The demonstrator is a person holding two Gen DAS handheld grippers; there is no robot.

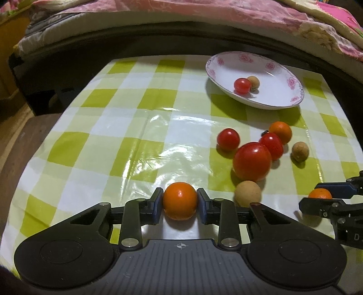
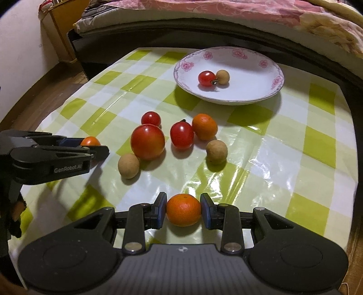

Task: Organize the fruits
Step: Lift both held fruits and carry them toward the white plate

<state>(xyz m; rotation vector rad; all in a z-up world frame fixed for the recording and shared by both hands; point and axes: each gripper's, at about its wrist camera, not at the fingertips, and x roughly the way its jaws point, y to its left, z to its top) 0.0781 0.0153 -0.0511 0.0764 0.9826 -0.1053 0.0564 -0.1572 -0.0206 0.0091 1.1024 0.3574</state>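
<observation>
My left gripper [image 1: 180,192] is shut on a small orange [image 1: 180,202] that rests low over the checked tablecloth, both blue pads pressing its sides. My right gripper [image 2: 183,197] is shut on another small orange [image 2: 184,211] in the same way. Each gripper shows at the edge of the other's view, still holding its orange [image 1: 320,194] [image 2: 90,141]. A white flowered plate [image 2: 249,90] at the far side holds a cherry tomato [image 2: 206,78] and a brown longan [image 2: 222,77].
Between the grippers and the plate lie a large tomato [image 2: 147,141], two cherry tomatoes [image 2: 150,118] [image 2: 182,135], a third orange [image 2: 204,126] and two longans [image 2: 128,166] [image 2: 216,151]. A bed with a pink quilt [image 2: 226,11] runs behind the table.
</observation>
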